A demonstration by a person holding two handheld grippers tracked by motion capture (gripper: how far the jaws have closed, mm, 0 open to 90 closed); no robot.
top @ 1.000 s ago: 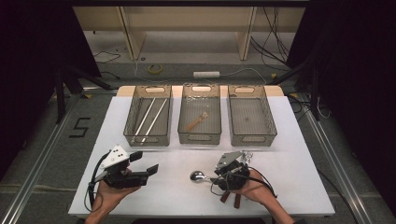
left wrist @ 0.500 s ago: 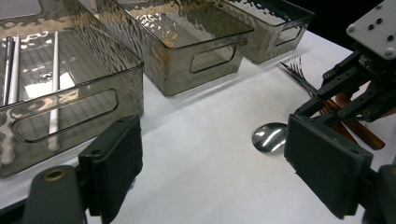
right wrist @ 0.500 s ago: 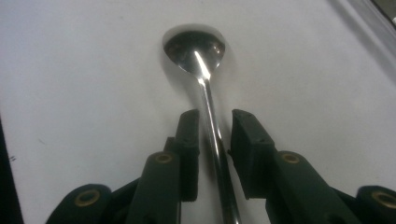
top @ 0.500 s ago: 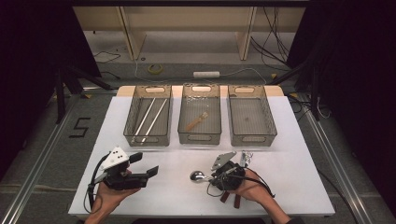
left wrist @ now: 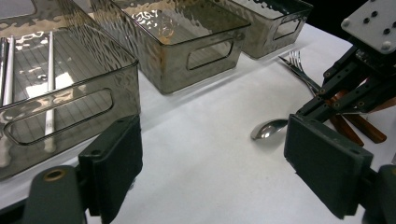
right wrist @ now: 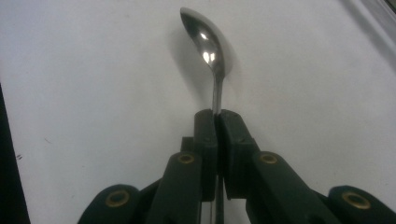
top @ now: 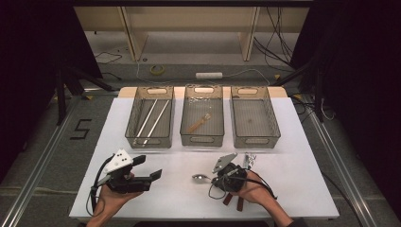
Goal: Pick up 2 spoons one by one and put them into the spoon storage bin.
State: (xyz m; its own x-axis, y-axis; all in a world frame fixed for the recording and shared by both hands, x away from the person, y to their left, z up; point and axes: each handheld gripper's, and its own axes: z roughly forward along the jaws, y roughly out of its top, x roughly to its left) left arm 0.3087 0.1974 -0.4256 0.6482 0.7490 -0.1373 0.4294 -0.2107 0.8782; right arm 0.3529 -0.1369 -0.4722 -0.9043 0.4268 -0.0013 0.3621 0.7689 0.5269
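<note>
The right gripper [right wrist: 216, 122], jaws just closing, grasps the shiny metal spoon [right wrist: 205, 44]; bare white table [top: 179, 198] toward 9 o'clock; the left gripper [left wrist: 224, 168] gapes, released.

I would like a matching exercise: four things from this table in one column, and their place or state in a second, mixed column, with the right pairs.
Things:
1. shiny metal spoon
2. silver metal fork
3. two long silver chopsticks
4. left gripper

Places or states:
A. inside the left smoky plastic bin
B. jaws wide open, nothing between them
C. clamped by its handle in the right gripper
D. lying loose on the white table

Pairs: 1-C, 2-D, 3-A, 4-B
</note>
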